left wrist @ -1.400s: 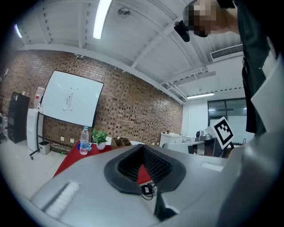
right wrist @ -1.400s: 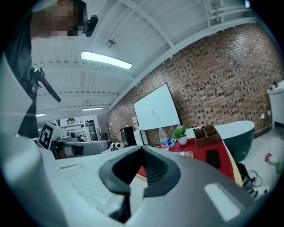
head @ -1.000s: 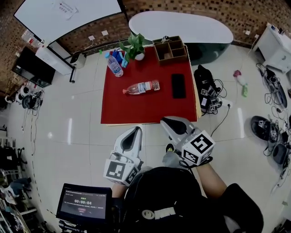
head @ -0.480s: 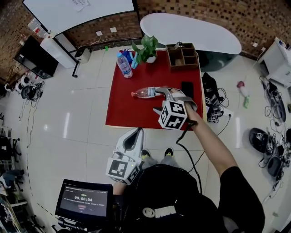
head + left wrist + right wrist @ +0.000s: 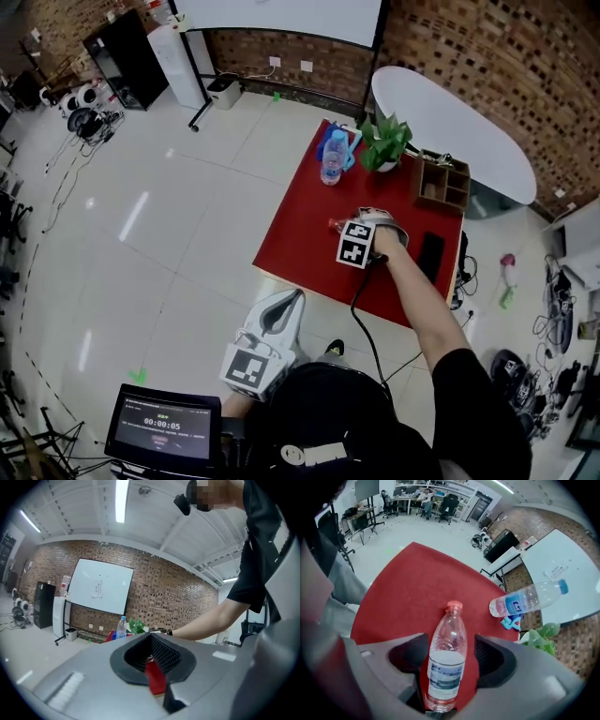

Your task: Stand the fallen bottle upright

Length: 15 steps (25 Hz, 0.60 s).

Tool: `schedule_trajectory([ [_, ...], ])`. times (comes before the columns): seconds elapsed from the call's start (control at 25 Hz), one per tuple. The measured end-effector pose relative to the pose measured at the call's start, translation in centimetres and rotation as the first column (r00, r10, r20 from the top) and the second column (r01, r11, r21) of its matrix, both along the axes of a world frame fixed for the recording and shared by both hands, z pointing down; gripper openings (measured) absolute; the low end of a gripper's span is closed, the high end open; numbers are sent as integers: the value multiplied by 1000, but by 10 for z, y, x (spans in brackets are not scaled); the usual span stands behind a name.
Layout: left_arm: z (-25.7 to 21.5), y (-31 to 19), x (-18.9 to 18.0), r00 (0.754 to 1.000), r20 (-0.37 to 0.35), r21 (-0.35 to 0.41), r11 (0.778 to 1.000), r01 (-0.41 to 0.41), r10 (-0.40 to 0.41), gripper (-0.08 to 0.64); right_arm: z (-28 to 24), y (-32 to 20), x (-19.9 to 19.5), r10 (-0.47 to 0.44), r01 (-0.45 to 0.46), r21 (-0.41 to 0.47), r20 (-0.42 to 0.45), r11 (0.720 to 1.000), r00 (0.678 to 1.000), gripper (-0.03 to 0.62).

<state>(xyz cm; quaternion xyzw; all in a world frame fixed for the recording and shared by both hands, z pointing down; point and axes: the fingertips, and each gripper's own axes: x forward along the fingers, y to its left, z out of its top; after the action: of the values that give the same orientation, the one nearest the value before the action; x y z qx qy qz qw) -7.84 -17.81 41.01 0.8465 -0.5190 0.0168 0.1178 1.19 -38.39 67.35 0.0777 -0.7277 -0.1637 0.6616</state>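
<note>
Left gripper (image 5: pixel 287 307): was held low beside the person, short of the red bench (image 5: pixel 300 234), its fingers (image 5: pixel 165 654) clenched together on nothing. Standing bottle (image 5: pixel 333 157), blue-capped, was upright near the bench's far corner. The fallen bottle (image 5: pixel 446 663), red-capped, lay on its side mid-bench, between the fingers (image 5: pixel 493 660) of the right gripper (image 5: pixel 450 641), which had just spread wide and stood released either side of it. Potted plant (image 5: pixel 384 145), wooden box (image 5: pixel 442 185) and dark phone (image 5: pixel 430 255) sat further right.
</note>
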Motion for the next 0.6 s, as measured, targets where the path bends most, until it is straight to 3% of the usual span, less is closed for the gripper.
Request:
schedule_trajectory([
  [0.16,7,1,-31,998,-14,-19,998,64,-65,3,32,-8,1,-8,9,6,-76,1000,997,298],
  [0.28,11,2,-37,997,-22,-26,997,74,-75,4,33,-9,-1,0,2,27,-74,1000,997,298],
  [0.48,9,4,-23,1000,-16,-19,1000,18,-18,3,0,-5,-5,113,-116,23,115,993,987,293],
  [0.6,2,-6,-13,1000,-11,-9,1000,-29,29,3,-45,-14,-10,193,-206,15,297,978,935,293],
])
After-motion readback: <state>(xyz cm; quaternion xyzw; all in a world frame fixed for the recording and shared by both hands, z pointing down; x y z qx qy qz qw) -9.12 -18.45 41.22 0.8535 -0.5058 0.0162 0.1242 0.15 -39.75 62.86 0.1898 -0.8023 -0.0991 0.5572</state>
